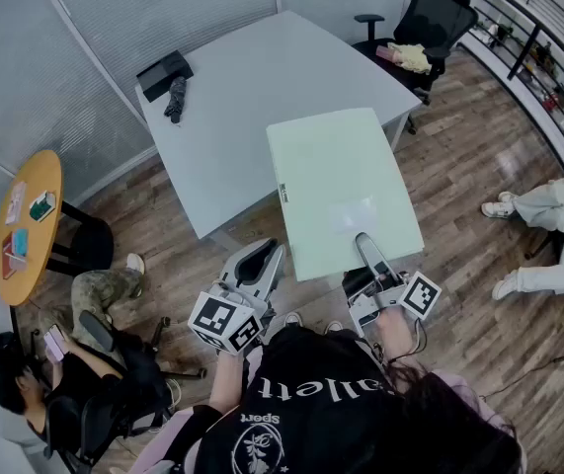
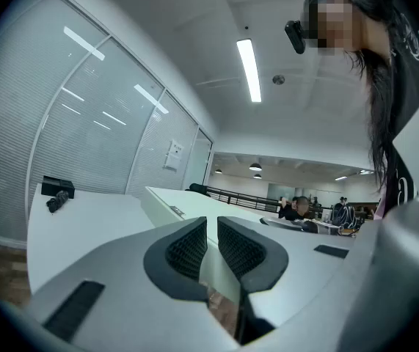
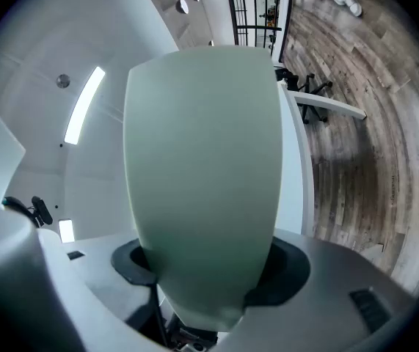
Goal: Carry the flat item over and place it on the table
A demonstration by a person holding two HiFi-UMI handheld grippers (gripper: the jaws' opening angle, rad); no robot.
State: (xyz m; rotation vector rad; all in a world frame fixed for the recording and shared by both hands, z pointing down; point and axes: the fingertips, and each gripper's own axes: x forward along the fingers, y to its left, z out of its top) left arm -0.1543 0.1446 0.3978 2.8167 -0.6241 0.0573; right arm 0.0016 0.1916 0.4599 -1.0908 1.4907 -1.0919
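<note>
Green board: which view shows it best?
Head view: the whole board shows, with the right gripper clamped on its near edge. Right gripper view shows only its face filling the frame; left gripper view, just one side edge-on.

The desk (image 1: 252, 117) is lying mostly bare across its middle and near left, leaving wide room to come in over the near edge. A black box (image 1: 163, 69) and a dark bundle (image 1: 175, 99) just beside it are taking up the far left corner. The panel (image 1: 346, 191) is overlapping the near right part in the head view. A chair (image 1: 425, 23) is standing against the far right edge. A person (image 1: 558, 230) is sitting on the floor (image 1: 459, 186) well to the right, and a round table (image 1: 27, 227) is standing well to the left.
</note>
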